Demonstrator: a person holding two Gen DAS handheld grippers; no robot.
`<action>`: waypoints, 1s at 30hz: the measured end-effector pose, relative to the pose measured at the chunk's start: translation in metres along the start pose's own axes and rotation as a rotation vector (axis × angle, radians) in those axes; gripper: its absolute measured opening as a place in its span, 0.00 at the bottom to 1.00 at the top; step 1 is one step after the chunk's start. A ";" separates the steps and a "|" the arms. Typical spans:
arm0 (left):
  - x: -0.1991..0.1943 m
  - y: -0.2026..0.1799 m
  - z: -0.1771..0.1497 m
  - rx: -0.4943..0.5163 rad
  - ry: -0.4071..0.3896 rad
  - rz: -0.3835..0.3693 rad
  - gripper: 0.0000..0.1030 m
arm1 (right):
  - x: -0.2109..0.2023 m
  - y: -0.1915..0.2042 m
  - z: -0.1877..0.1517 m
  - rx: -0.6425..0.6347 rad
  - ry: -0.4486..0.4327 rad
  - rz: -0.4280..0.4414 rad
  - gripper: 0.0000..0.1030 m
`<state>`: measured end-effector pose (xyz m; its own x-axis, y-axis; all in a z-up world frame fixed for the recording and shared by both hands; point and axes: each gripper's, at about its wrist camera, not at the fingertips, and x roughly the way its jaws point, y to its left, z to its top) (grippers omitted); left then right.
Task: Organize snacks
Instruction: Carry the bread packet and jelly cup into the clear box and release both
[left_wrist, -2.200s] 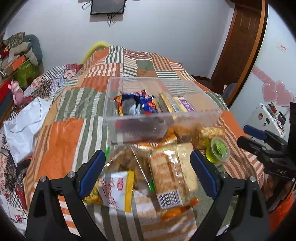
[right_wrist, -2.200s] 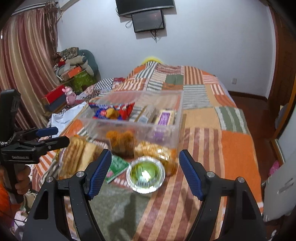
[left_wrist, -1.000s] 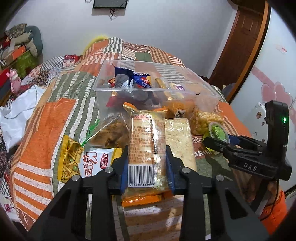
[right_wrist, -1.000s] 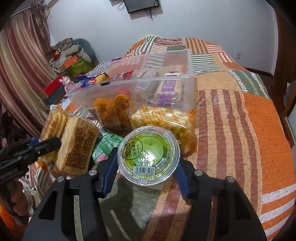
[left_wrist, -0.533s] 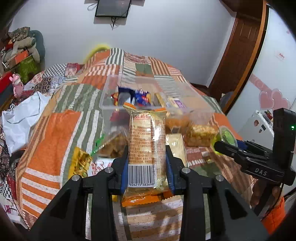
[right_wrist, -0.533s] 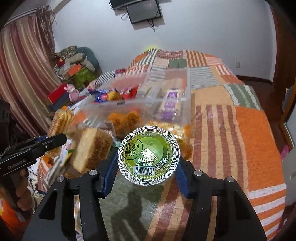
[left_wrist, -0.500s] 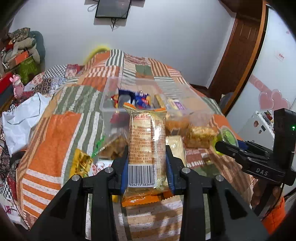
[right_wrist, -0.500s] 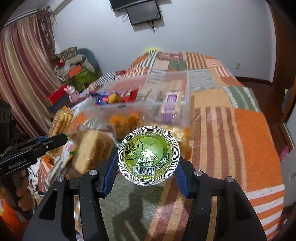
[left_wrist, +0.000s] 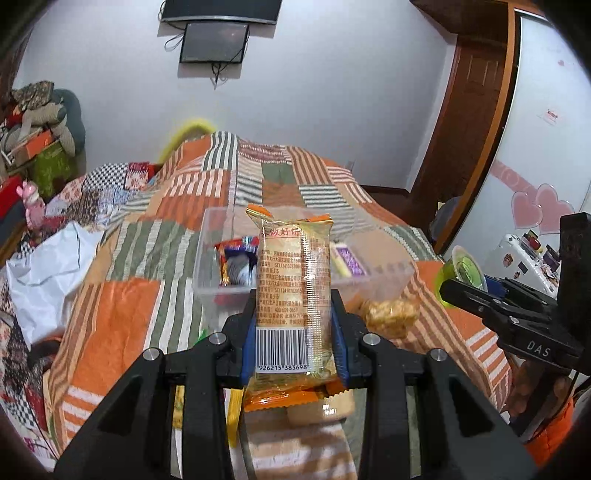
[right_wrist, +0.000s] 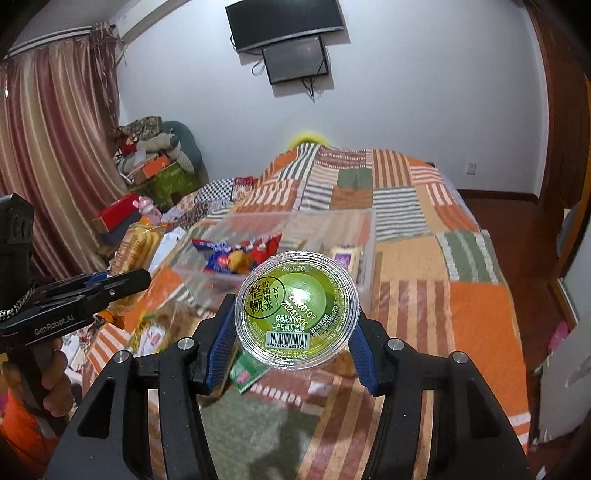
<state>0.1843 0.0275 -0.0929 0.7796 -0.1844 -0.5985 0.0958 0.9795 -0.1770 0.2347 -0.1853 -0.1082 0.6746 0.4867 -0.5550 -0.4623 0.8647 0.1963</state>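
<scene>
My left gripper (left_wrist: 294, 332) is shut on an orange cracker pack (left_wrist: 291, 291), held upright above the bed in front of the clear plastic bin (left_wrist: 384, 275). My right gripper (right_wrist: 291, 339) is shut on a green jelly cup (right_wrist: 297, 314), lifted above the bed near the bin (right_wrist: 365, 243). The bin holds a red-blue snack bag (right_wrist: 236, 254) and a purple bar (left_wrist: 347, 260). The right gripper with the jelly cup (left_wrist: 463, 269) shows at the right of the left wrist view. The left gripper (right_wrist: 122, 284) with the cracker pack (right_wrist: 135, 247) shows at the left of the right wrist view.
Loose snacks lie on the patchwork quilt (right_wrist: 476, 314): a caramel-coloured snack bag (left_wrist: 388, 314), a second cracker pack (left_wrist: 317, 410) and a green sachet (right_wrist: 245, 373). A white plastic bag (left_wrist: 44, 273) lies at the bed's left. Boxes and toys (right_wrist: 155, 162) pile by the curtain.
Both grippers closed on their snacks about a second ago and have since lifted them higher above the quilt. The bin now sits lower and farther in both views.
</scene>
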 end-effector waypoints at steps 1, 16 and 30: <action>0.001 -0.002 0.003 0.004 -0.003 -0.002 0.33 | 0.001 0.000 0.002 -0.001 -0.007 -0.001 0.51; 0.038 -0.022 0.041 0.046 -0.007 -0.053 0.33 | 0.024 -0.009 0.027 0.003 -0.046 0.013 0.51; 0.094 -0.028 0.056 0.065 0.053 -0.053 0.33 | 0.060 -0.022 0.033 0.018 -0.006 0.003 0.51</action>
<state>0.2899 -0.0126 -0.1002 0.7386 -0.2381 -0.6307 0.1770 0.9712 -0.1594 0.3043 -0.1714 -0.1196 0.6764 0.4902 -0.5497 -0.4541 0.8652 0.2128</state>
